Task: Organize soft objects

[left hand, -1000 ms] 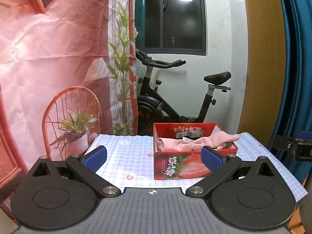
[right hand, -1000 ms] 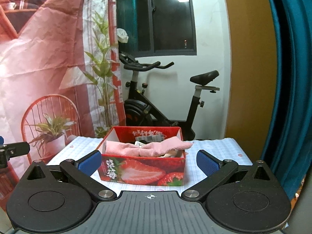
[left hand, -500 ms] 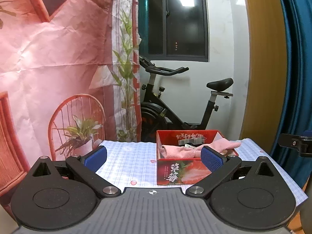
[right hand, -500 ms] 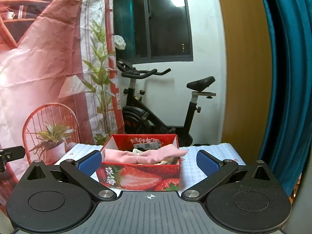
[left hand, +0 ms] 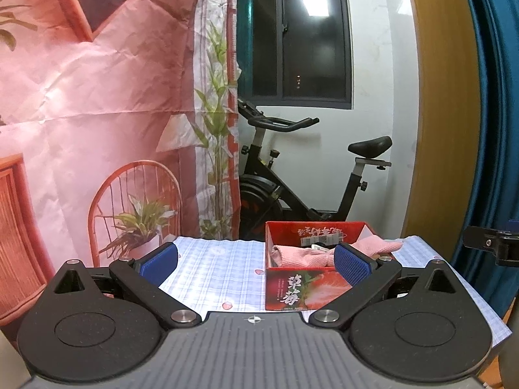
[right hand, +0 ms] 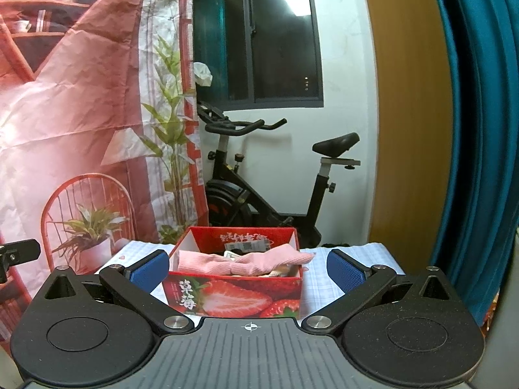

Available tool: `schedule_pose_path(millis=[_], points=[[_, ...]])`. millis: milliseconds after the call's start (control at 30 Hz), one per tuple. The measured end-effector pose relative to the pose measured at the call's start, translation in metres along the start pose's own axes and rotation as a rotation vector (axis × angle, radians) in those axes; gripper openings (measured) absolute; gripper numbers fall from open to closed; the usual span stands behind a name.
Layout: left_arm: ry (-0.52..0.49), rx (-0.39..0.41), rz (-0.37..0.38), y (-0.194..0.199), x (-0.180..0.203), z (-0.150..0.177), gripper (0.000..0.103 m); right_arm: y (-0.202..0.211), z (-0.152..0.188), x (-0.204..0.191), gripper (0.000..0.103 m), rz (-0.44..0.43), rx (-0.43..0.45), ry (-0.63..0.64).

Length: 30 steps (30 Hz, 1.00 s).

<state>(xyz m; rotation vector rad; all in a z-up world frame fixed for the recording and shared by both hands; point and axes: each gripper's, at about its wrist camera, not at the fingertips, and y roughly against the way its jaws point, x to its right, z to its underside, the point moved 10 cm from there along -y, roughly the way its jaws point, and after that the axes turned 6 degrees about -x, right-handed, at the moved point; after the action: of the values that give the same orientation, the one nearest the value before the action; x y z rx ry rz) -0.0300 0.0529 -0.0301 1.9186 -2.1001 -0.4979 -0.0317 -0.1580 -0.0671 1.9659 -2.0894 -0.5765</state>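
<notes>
A red strawberry-print box stands on a table with a blue-and-white checked cloth. A pink cloth lies across the top of the box, one end hanging over the right rim. Other small items lie under it, too hidden to name. My left gripper is open and empty, held back from the table with the box off its right finger. My right gripper is open and empty, with the box between its fingers but farther off.
A black exercise bike stands behind the table below a dark window. A pink printed backdrop hangs on the left. A teal curtain and a wooden panel are on the right.
Both grippers have pulled back and tilted up from the box, which now sits lower and smaller in both views. Both stay open and empty.
</notes>
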Motion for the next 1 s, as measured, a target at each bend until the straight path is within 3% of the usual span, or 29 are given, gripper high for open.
schedule_pose_path(millis=[1000], points=[[0.0, -0.011, -0.002, 0.0027, -0.0047, 0.0025, 0.103, 0.0009, 0.0074, -0.0011, 0.103, 0.001, -0.012, 0.016]])
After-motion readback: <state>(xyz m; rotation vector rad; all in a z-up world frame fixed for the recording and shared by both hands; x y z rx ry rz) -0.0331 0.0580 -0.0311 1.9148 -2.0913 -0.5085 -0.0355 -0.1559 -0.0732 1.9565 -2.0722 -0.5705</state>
